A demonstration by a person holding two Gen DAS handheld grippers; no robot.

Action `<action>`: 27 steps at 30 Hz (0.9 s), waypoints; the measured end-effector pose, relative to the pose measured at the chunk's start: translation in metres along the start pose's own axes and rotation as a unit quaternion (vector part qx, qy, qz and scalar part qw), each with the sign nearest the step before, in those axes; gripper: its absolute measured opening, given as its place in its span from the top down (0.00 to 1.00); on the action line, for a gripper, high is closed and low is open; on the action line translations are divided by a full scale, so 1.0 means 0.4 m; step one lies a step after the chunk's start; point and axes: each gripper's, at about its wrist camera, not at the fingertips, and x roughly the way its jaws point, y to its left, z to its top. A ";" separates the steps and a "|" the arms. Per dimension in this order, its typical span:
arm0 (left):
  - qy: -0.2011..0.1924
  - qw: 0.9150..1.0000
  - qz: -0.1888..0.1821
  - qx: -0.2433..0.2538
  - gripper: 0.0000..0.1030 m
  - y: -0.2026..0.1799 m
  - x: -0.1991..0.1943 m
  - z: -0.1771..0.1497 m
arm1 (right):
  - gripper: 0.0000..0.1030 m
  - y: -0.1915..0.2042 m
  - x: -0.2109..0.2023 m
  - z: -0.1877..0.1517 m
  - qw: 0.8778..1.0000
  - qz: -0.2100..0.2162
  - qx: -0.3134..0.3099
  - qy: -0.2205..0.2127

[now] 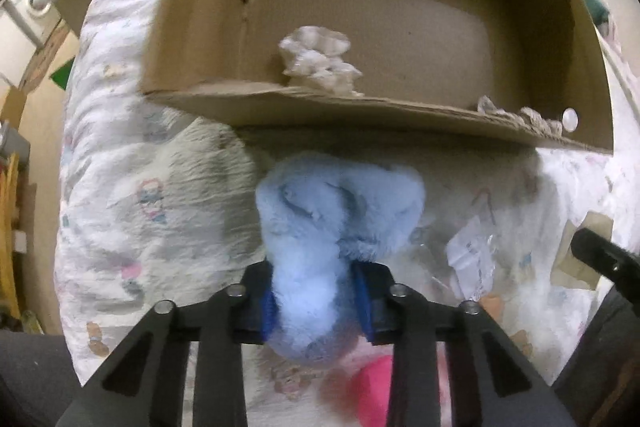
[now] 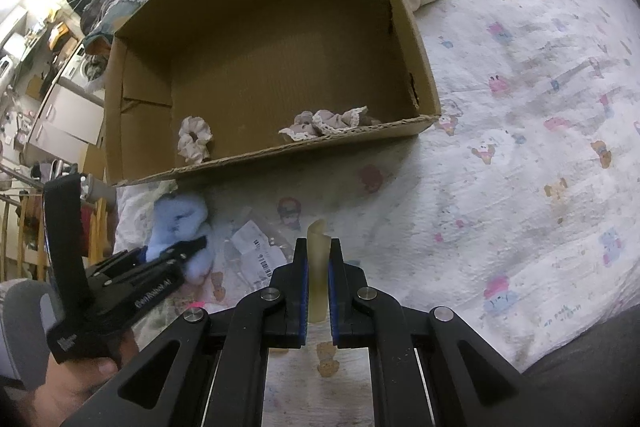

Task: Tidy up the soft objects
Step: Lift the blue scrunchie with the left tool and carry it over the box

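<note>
On the bed: I have the blue fluffy scrunchie [image 1: 340,211] lying on the printed sheet [image 1: 152,195], just in front of the cardboard box [image 1: 400,7].
Left tongs: my left tongs [image 1: 318,301] have closed on one end of it; both blue pads sink into the fluff, and the rest bulges out ahead of the tips.
Right tongs: my right tongs [image 2: 318,287] are pinched almost fully together on a thin yellowish strip [image 2: 318,259], held upright above the sheet. What that strip is I can't tell.
Box so far: a pale scrunchie [image 2: 195,143] and a lace-edged one [image 2: 324,125] sit inside, near the front wall.
How it will handle: I judge it very light, squashy and springy, nothing to break. The fur compresses a lot, so the hold may feel looser than it looks.
Where to hold: across the band itself, not just the outer fluff; a bite on the fur alone could slip on lifting.
Nearby: a crumpled clear wrapper [image 1: 472,255] lies beside it.
</note>
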 end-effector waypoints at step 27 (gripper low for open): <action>-0.146 0.989 0.029 -0.003 0.75 0.095 -0.325 -0.087 | 0.91 0.077 -0.177 -0.005 0.990 0.050 -0.056 -0.116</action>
